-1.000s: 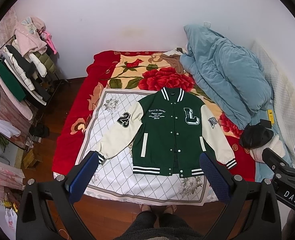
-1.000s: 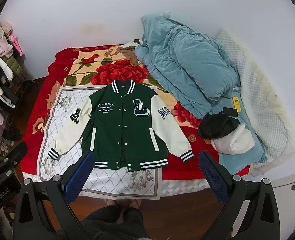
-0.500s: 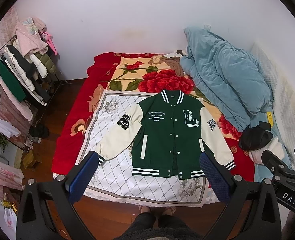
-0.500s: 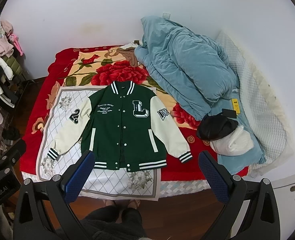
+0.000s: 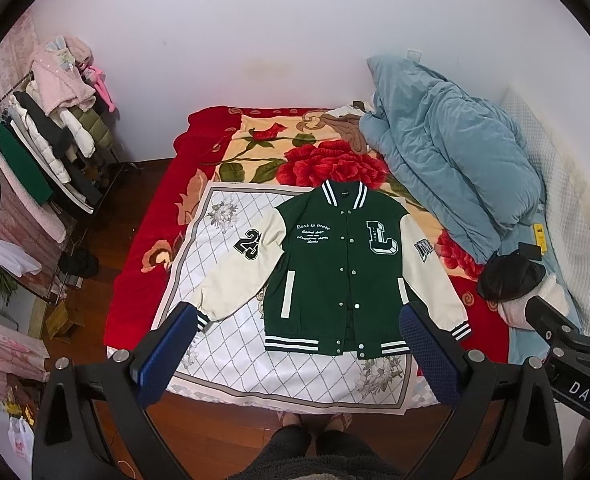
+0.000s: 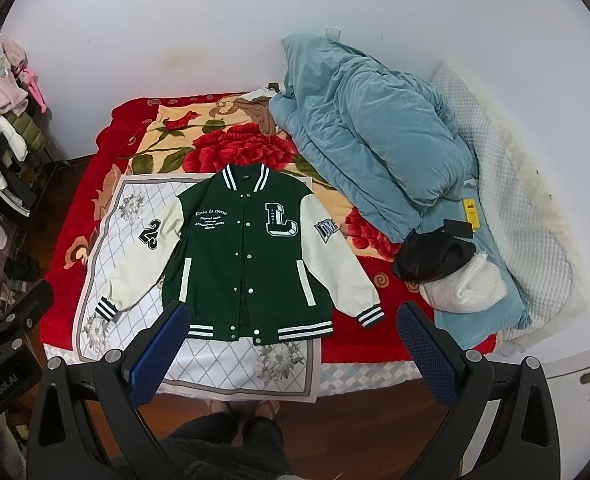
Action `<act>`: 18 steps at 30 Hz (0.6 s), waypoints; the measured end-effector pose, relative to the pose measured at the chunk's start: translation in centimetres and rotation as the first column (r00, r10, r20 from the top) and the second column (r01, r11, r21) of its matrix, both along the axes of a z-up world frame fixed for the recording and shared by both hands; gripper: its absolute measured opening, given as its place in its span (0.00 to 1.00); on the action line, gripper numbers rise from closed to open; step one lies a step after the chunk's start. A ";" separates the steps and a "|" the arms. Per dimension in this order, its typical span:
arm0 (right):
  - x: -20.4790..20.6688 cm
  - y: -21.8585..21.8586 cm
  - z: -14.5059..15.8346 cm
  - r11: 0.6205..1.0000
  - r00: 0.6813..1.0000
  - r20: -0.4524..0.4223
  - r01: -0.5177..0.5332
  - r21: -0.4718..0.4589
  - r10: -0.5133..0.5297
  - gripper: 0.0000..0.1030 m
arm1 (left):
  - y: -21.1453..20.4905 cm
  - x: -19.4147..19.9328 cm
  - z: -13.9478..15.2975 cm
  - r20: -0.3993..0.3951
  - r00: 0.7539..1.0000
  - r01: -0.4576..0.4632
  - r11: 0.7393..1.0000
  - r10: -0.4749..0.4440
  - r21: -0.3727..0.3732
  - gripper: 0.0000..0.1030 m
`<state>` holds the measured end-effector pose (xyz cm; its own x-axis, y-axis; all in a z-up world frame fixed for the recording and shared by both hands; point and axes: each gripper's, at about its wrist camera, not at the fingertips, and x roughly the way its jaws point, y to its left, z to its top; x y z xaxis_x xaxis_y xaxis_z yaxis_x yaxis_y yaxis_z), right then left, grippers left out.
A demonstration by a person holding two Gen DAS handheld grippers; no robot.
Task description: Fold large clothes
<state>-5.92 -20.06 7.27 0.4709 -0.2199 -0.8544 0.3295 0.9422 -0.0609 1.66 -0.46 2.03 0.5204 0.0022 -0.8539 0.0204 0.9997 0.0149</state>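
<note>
Left wrist view first: the varsity jacket (image 5: 341,276) is laid flat, front up and snapped shut, in the middle of the frame on a white diamond-print sheet (image 5: 223,352) spread over the bed (image 5: 143,280) — probably so there's a clean flat area to fold on. Both sleeves angle out and down, which looks like the starting layout, nothing folded yet. The left gripper (image 5: 299,354) hovers at the bottom of the frame with fingers wide apart, holding nothing, well short of the hem. Right wrist view: same jacket sits centre-left, and the right gripper (image 6: 291,350) is also spread open and empty above the bed's near edge. The blue duvet (image 6: 375,136) and a black-and-white bundle (image 6: 447,272) are shoved to the right of the frame — I'd guess to free up room.
</note>
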 end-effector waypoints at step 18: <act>0.0 -0.1 0.3 1.000 1.000 -0.001 0.003 -0.001 -0.003 1.00 | -0.2 -0.3 -0.1 0.006 1.000 0.000 1.000 0.000 0.003 1.00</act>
